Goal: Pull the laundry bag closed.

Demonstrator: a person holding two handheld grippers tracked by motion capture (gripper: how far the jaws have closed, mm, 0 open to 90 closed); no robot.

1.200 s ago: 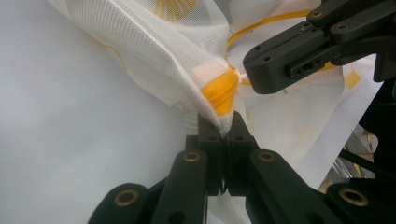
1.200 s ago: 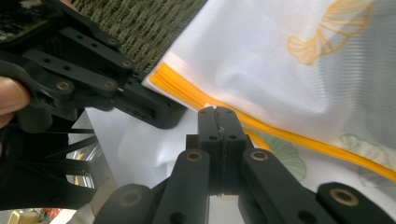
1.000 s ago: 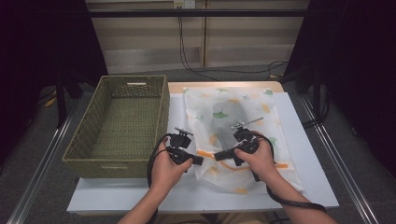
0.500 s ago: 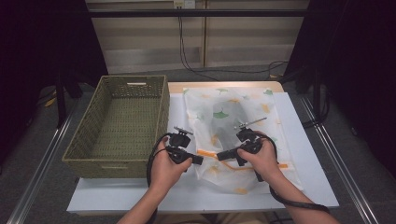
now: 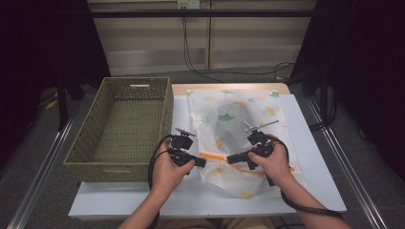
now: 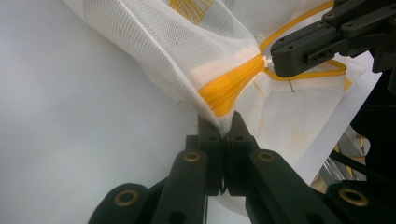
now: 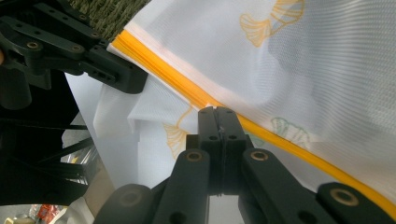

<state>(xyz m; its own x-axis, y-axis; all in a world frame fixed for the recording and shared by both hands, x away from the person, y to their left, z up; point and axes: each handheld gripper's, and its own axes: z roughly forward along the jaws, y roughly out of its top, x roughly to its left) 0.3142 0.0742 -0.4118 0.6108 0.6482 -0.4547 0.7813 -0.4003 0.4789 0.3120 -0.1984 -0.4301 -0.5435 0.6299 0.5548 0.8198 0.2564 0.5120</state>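
Mesh bag (image 5: 229, 119): white netting printed with ginkgo leaves, lying on the white worktop (image 5: 315, 157) at centre, its near end lifted between the two claws.
Zip edge (image 5: 212, 155): orange band along the bag's near end, running from 9 to 3 o'clock between the claws.
Left claw (image 5: 203, 162): at 7 o'clock from the bag's middle, jaws pinched together on the zip edge's left end (image 6: 224, 95).
Right claw (image 5: 231, 159): at 5 o'clock from the bag's middle, jaws closed on the orange zip edge (image 7: 201, 95).
Wicker basket (image 5: 125, 125): olive green, at 9 o'clock, just beside the bag.
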